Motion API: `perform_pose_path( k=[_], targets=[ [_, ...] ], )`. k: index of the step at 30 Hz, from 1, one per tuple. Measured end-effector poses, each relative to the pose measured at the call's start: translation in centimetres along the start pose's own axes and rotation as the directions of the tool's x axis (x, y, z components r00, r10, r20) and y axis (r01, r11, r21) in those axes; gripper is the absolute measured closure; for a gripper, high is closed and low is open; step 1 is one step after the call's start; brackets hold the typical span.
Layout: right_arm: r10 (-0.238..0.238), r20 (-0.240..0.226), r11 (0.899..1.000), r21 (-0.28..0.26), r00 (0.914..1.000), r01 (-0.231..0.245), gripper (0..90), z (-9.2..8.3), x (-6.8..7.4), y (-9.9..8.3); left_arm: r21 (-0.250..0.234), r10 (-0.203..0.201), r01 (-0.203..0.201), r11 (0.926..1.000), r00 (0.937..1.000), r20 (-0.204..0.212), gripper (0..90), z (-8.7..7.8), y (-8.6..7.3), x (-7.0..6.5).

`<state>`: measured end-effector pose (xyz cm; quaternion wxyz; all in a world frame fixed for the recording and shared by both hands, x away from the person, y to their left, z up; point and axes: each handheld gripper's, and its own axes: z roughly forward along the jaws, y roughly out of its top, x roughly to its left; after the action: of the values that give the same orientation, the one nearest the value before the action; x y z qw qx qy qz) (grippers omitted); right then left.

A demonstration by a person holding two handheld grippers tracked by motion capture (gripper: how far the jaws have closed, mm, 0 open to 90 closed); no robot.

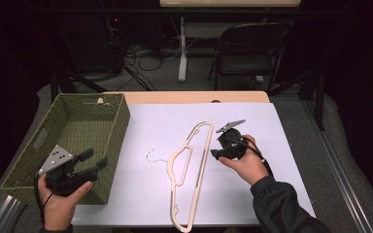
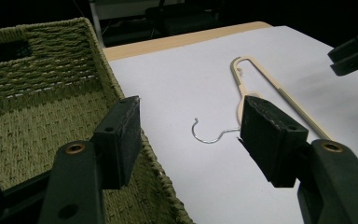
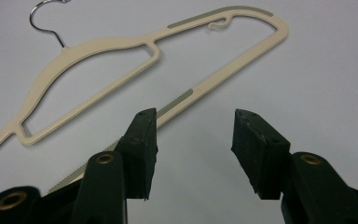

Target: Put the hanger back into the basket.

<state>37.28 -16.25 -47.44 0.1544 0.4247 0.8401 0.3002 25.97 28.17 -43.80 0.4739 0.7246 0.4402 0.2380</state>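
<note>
Lying flat on the white worktop (image 1: 252,121), the cream clothes hanger (image 1: 190,174) runs lengthwise away from the person — wire hook (image 1: 151,155) toward the woven basket (image 1: 39,141). The right gripper (image 1: 218,145), jaws released and empty, hovers just beside its straight bar and is nearer; the left gripper (image 1: 93,161), also released, waits over the basket corner.

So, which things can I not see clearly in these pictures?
- Hanger: in the left gripper view its middle is hidden behind a jaw; in the right gripper view one end is cut off by the left edge.
- Basket: the high view hides its near corner behind the left gripper.
- Right gripper: in the high view its jaws are too dark to separate.
</note>
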Motion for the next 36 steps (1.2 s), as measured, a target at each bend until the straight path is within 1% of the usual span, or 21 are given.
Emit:
perform_pose_path(
  k=[2, 3, 4, 6, 7, 8, 10, 11, 12, 14, 15, 16, 17, 19, 21, 25, 29, 30, 31, 32, 36],
  targets=[
    [-0.001, -0.003, 1.0, 0.009, 1.0, 0.001, 49.9, 0.7, 0.2, 0.1, 0.0, 0.0, 0.0, 1.0, 1.0, 0.0, 38.2, 0.0, 0.0, 0.0],
    [-0.007, -0.005, 0.998, 0.062, 1.0, 0.008, 49.9, 0.8, 0.3, 0.2, 0.0, 0.002, -0.002, 1.0, 1.0, 0.001, 38.2, 0.0, 0.0, -0.1],
    [-0.009, -0.001, 0.995, 0.1, 1.0, 0.009, 49.9, 0.8, 0.4, 0.3, -0.001, 0.002, -0.002, 1.0, 1.0, 0.002, 38.3, 0.1, 0.0, -0.1],
    [0.005, -0.01, 0.998, 0.063, 0.9999, -0.005, 50.0, 1.7, 0.6, 0.1, 0.0, 0.001, -0.001, 1.0, 1.0, 0.003, 38.2, 0.1, 0.0, -0.1],
    [0.003, -0.007, 0.998, 0.061, 1.0, -0.003, 50.0, 2.0, 0.7, 0.1, 0.001, 0.002, -0.002, 1.0, 1.0, 0.002, 38.3, 0.1, 0.0, -0.1],
    [0.0, -0.004, 0.998, 0.071, 1.0, 0.0, 50.0, 2.1, 0.7, 0.1, 0.003, 0.004, -0.004, 1.0, 1.0, 0.003, 38.3, 0.1, 0.0, -0.1],
    [0.004, -0.007, 0.998, 0.062, 1.0, -0.004, 50.0, 2.7, 1.0, 0.0, 0.002, 0.006, -0.006, 1.0, 1.0, 0.002, 38.2, 0.1, 0.0, -0.2],
    [0.004, -0.007, 0.998, 0.062, 1.0, -0.004, 50.0, 2.7, 1.0, 0.0, 0.002, 0.006, -0.006, 1.0, 1.0, 0.002, 38.2, 0.1, 0.0, -0.2],
    [0.0, -0.011, 0.997, 0.074, 0.9999, 0.001, 50.1, 3.0, 1.2, 0.1, 0.003, 0.007, -0.007, 1.0, 1.0, 0.003, 38.3, 0.2, 0.0, -0.2],
    [-0.004, -0.011, 0.997, 0.078, 0.9999, 0.005, 50.1, 3.1, 1.3, 0.1, 0.003, 0.008, -0.008, 1.0, 1.0, 0.003, 38.3, 0.2, 0.0, -0.2],
    [-0.018, -0.018, 0.993, 0.115, 0.9997, 0.02, 50.1, 3.2, 1.5, 0.3, 0.003, 0.007, -0.007, 1.0, 1.0, 0.005, 38.3, 0.2, 0.0, -0.2],
    [-0.006, -0.017, 0.999, 0.054, 0.9998, 0.007, 50.1, 3.6, 1.7, 0.1, 0.002, 0.007, -0.007, 1.0, 1.0, 0.005, 38.2, 0.2, 0.0, -0.2],
    [-0.018, -0.018, 0.993, 0.113, 0.9997, 0.02, 50.1, 3.4, 1.8, 0.4, 0.003, 0.009, -0.009, 1.0, 0.9999, 0.006, 38.3, 0.2, 0.0, -0.3],
    [-0.018, -0.023, 0.993, 0.119, 0.9996, 0.02, 50.2, 3.5, 2.0, 0.5, 0.002, 0.008, -0.008, 1.0, 0.9999, 0.008, 38.3, 0.2, 0.0, -0.3],
    [-0.012, -0.023, 0.996, 0.092, 0.9997, 0.014, 50.1, 3.8, 2.2, 0.6, 0.004, 0.01, -0.01, 0.9999, 0.9999, 0.01, 38.3, 0.3, 0.0, -0.4],
    [-0.006, -0.028, 0.997, 0.08, 0.9996, 0.008, 50.1, 4.1, 2.5, 0.8, 0.007, 0.013, -0.014, 0.9999, 0.9998, 0.012, 38.3, 0.4, 0.0, -0.4],
    [-0.002, -0.006, 0.995, 0.096, 1.0, 0.003, 49.6, 5.0, 2.7, 0.6, 0.009, 0.017, -0.017, 0.9998, 0.9997, 0.017, 38.2, 0.5, 0.0, -0.5],
    [0.009, -0.001, 0.994, 0.105, 1.0, -0.009, 49.4, 5.1, 2.7, 0.5, 0.009, 0.018, -0.018, 0.9998, 0.9997, 0.017, 38.2, 0.5, 0.0, -0.5],
    [0.0, 0.002, 0.991, 0.133, 1.0, 0.0, 49.3, 5.2, 2.7, 0.5, 0.009, 0.018, -0.018, 0.9998, 0.9997, 0.017, 38.2, 0.5, 0.0, -0.6],
    [0.008, 0.009, 0.991, 0.13, 0.9999, -0.009, 49.3, 5.4, 2.7, 0.4, 0.009, 0.017, -0.017, 0.9998, 0.9997, 0.017, 38.3, 0.5, 0.0, -0.6],
    [0.025, 0.011, 0.99, 0.136, 0.9996, -0.026, 48.9, 6.0, 2.7, 0.0, 0.011, 0.014, -0.014, 0.9998, 0.9998, 0.016, 38.3, 0.5, -0.1, -0.5]
  ],
)
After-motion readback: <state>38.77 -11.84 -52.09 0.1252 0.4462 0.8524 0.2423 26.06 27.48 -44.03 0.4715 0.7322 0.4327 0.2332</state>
